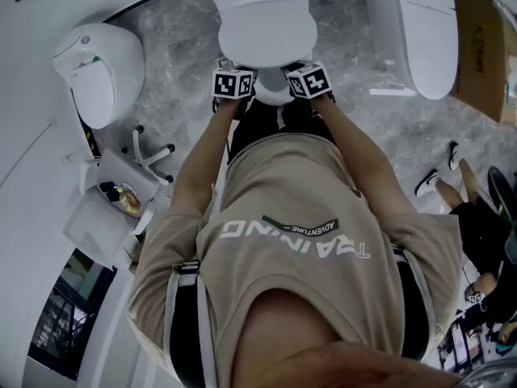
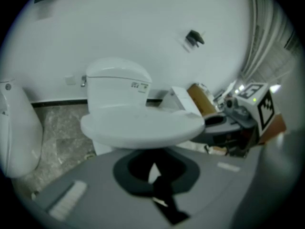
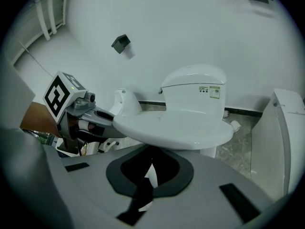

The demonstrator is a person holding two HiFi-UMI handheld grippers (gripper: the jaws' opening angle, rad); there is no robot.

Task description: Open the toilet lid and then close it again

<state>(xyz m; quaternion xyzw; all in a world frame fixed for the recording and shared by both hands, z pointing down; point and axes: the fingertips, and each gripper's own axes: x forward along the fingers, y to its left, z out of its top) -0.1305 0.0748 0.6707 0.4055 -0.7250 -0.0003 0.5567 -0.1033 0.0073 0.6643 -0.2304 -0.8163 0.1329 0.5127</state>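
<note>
The toilet lid (image 1: pixel 266 27) lies roughly level over the bowl, just beyond the person's feet. The left gripper (image 1: pixel 245 95) and the right gripper (image 1: pixel 297 94) sit side by side at its near rim. Each gripper's tongs are pressed narrow together with nothing between them, tips just below the rim. Whether they touch it cannot be told. Another toilet (image 1: pixel 101 71) stands to the left.

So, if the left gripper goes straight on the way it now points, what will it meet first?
Probably the toilet lid: its front rim sits directly ahead of the left gripper, just above the shut jaws. How near, I cannot tell.
</note>
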